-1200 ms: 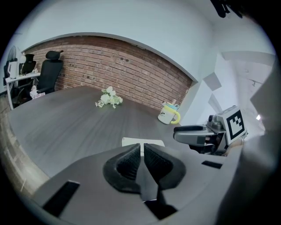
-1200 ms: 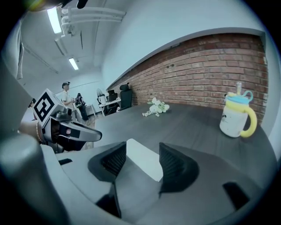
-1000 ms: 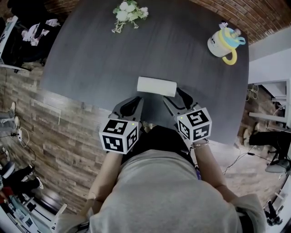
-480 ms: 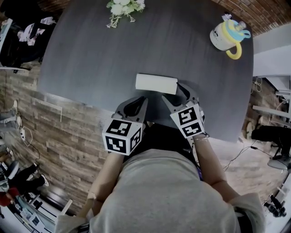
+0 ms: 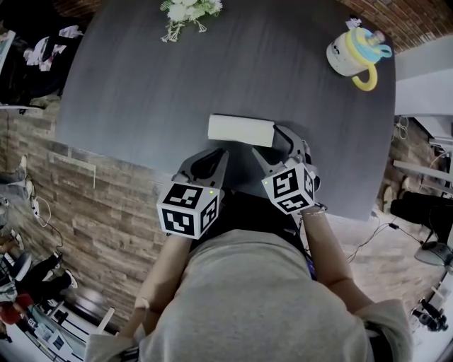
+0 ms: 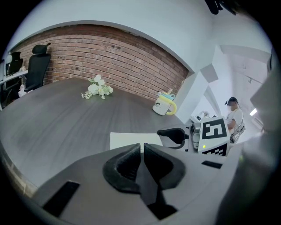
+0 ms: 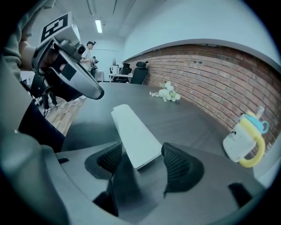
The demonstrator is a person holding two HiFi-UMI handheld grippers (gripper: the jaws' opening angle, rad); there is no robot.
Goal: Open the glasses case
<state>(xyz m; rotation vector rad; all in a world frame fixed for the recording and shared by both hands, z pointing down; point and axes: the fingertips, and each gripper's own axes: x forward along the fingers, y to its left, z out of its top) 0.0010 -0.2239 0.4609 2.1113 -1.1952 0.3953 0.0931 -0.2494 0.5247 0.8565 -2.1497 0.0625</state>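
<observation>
Opening wide right now, the R gripper (image 7: 142,158) has the near end of the glasses case (image 7: 131,127) between its jaws. There is a clear gap on one side and the other pad sits close to the case edge. No squeeze seen, so not a grip yet. L gripper (image 6: 142,154) has its jaws together w/ nothing between them.

Key relation: in the head view the case lies flat on the table (image 5: 141,85), closed, long axis crosswise to the person (left-right), just ahead of both grippers. Its right end sits in the R jaws, so from the R gripper view the long axis runs straight away from the jaws, slightly to the left. L gripper sits just on the near side of the case, by its left half, tips apart from it. In the L gripper view the case shows just beyond the tips as a pale strip lying across. R is the nearer one and already straddles the case. L is close but off it.

Judgement: next move prob needs R to close on that end to steady the case while L works the lid. Which long edge is the hinge or the seam, can't tell from here.

Containers: the case is shut, contents hidden. The mug (image 5: 352,56), yellow handle w/ a blue and yellow top, stands far right on the table, well apart; inside not visible. The flower sprig (image 5: 187,10) lies at the far edge, well apart too.
</observation>
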